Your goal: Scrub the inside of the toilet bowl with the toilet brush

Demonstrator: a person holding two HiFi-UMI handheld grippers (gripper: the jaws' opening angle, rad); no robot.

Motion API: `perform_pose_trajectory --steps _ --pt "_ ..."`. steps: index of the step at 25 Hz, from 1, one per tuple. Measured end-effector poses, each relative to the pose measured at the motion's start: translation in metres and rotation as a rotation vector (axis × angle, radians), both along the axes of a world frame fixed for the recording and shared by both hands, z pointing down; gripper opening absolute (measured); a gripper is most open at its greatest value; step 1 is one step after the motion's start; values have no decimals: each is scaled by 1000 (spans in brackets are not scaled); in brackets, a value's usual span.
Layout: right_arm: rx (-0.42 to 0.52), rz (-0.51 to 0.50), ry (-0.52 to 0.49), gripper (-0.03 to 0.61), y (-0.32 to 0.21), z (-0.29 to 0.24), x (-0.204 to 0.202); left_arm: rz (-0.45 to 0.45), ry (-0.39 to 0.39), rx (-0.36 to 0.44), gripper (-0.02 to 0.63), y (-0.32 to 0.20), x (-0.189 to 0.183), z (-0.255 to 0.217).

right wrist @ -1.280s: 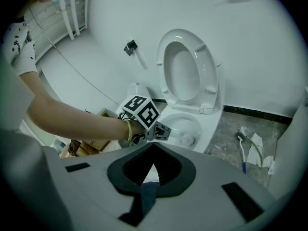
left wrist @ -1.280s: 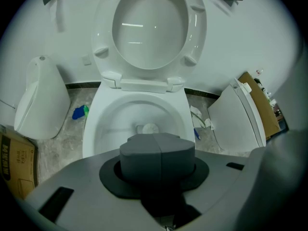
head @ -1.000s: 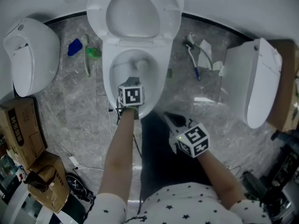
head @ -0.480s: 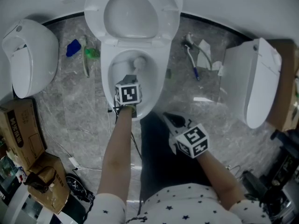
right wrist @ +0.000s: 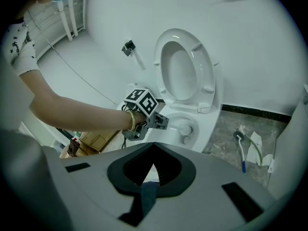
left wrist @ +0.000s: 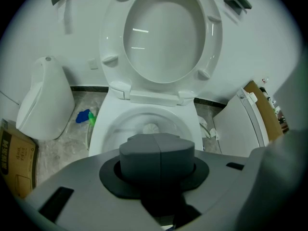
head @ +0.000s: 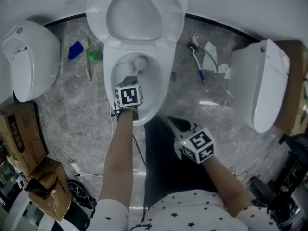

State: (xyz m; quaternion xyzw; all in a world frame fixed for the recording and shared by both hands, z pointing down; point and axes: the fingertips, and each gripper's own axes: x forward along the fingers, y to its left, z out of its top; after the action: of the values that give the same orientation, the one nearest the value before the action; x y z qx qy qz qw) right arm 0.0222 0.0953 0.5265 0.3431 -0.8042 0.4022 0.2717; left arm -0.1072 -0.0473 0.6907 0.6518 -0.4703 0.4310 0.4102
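Overhead, found left gripper [head: 128,82] above the near half of the toilet bowl [head: 166,76], just inside its front rim. Read its jaws in the left gripper view as clenched, pads meeting along one seam, gripping the handle of the toilet brush [head: 140,62]; could not see the handle itself behind the pads there. Located the white head of the brush low inside the bowl, toward the back wall, just ahead of the jaws. Noted seat and lid [head: 134,14] raised upright. Found right gripper [head: 174,121] apart from the bowl, off its front right corner above the floor [head: 72,109], jaws released with nothing between them. Recorded on the floor a blue item [head: 75,49] and a green item [head: 96,55] left of the bowl, and a blue-handled brush [head: 199,64] right of it.
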Motion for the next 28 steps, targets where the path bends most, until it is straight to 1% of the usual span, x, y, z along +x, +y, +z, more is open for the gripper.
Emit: perform_pose_trajectory --steps 3,7,11,20,28 --pt "1 -4 -3 6 -1 -2 1 1 11 47 153 -8 4 -7" --pt "12 -14 -4 6 -1 -5 3 -12 -2 52 153 -3 3 -19" --pt "35 -33 -7 6 -3 -17 6 -41 7 60 153 12 2 -31" --pt "96 -93 -4 6 0 -53 22 -159 12 62 153 68 6 -80" --pt "139 -153 -17 6 18 -84 32 -233 2 74 153 122 12 -127"
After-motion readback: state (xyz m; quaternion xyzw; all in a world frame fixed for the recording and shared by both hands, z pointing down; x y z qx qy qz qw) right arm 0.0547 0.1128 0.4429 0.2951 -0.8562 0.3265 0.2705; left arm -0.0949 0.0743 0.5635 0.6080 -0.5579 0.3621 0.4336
